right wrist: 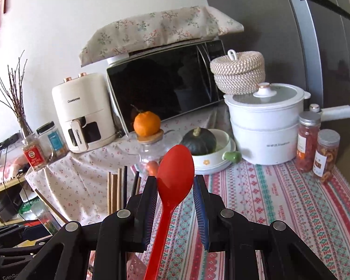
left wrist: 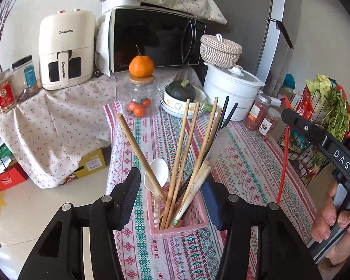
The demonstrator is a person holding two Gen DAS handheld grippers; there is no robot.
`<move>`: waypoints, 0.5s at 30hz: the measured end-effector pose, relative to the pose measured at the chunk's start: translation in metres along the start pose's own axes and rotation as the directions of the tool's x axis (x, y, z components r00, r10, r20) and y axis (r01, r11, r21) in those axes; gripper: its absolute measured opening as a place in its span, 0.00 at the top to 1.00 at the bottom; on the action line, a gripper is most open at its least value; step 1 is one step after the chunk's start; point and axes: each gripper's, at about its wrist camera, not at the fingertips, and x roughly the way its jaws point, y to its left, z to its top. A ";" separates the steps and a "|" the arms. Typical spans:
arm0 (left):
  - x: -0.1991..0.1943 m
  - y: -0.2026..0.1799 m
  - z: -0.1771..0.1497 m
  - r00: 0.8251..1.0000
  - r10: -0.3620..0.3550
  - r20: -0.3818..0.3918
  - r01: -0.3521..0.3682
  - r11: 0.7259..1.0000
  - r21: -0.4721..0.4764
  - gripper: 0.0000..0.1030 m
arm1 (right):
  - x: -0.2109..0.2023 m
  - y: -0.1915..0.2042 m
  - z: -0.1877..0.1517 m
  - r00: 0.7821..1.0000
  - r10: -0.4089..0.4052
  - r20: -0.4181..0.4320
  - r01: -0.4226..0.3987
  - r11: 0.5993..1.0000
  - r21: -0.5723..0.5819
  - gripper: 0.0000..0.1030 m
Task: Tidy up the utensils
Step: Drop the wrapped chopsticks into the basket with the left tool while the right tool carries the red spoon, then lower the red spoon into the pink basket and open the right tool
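With the left gripper (left wrist: 172, 200) released around the pink holder (left wrist: 178, 212) of chopsticks (left wrist: 182, 149) at six o'clock on the counter (left wrist: 256, 175), the right gripper (right wrist: 175, 200) grasps the red spoon (right wrist: 173, 182), which next needs lowering handle-first into the holder.

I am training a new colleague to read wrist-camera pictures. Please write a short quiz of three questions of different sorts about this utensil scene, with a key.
1. True or false: the left gripper is clamped on the pink plastic utensil basket.
2. Multiple choice: what lies between the fingers of the right gripper? A) a wooden chopstick B) a red plastic spoon C) a white ladle
3. Fill in: the white plastic spoon stands in the ___ together with the wooden chopsticks.

Key: 1 false, its jaws stand open on either side of the basket; 2 B; 3 basket.
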 end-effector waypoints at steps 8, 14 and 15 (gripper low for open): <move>-0.028 0.003 -0.003 0.993 -0.116 0.033 0.117 0.993 -0.023 0.44 | 0.015 0.020 -0.001 0.999 -0.032 0.038 0.031 0.999 0.028 0.73; -0.055 0.018 0.002 0.981 -0.164 0.102 0.172 0.982 -0.077 0.43 | 0.023 0.039 -0.006 0.990 -0.096 0.106 0.096 0.995 0.003 0.73; -0.060 0.021 0.003 0.979 -0.169 0.118 0.180 0.980 -0.087 0.42 | 0.023 0.043 -0.007 0.986 -0.110 0.123 0.111 0.994 -0.001 0.73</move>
